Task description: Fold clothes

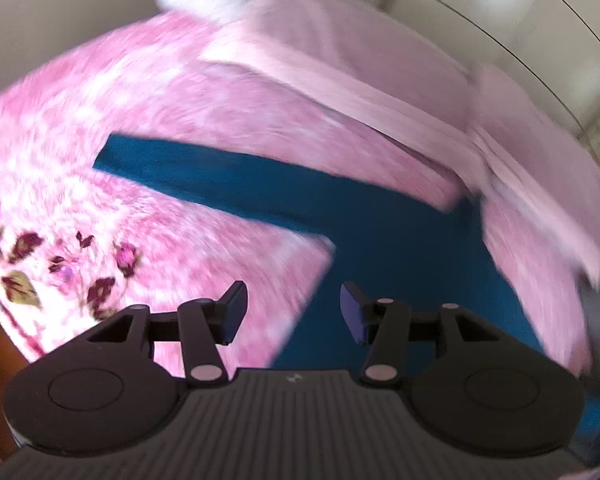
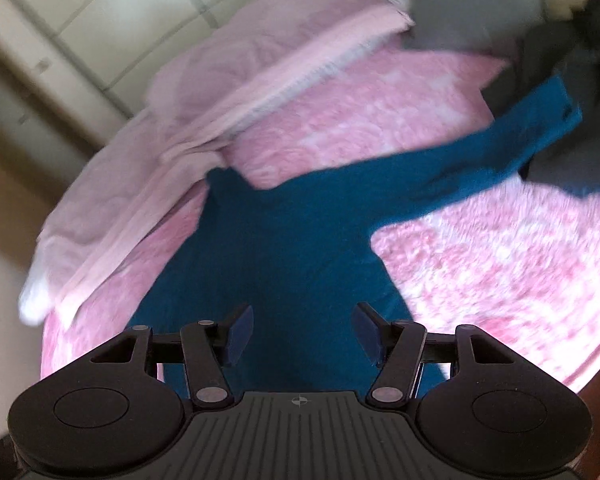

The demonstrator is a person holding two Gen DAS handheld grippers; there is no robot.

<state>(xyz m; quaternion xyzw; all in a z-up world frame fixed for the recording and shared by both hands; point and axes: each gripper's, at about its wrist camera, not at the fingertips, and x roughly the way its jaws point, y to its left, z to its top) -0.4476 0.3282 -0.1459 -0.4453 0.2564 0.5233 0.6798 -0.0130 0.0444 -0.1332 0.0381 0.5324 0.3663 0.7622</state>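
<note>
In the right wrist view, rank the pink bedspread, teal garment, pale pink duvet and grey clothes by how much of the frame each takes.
1. Pink bedspread
2. Teal garment
3. Pale pink duvet, close to the teal garment, so that order is unsure
4. Grey clothes

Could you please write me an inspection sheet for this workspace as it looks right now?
Surface: bed with a pink floral blanket; images are motion-blurred.
Job's things: teal long-sleeved garment spread flat on the blanket, one sleeve reaching toward the dark clothes; not yet folded.
Clutter: pale pink pillows at the head of the bed; a heap of dark grey clothes at the blanket's far side.
Grippers: left gripper open and empty, above the garment's edge; right gripper open and empty, above the garment's body.
Cables: nothing seen.
Surroundings: pale cupboard doors beside the bed.
</note>
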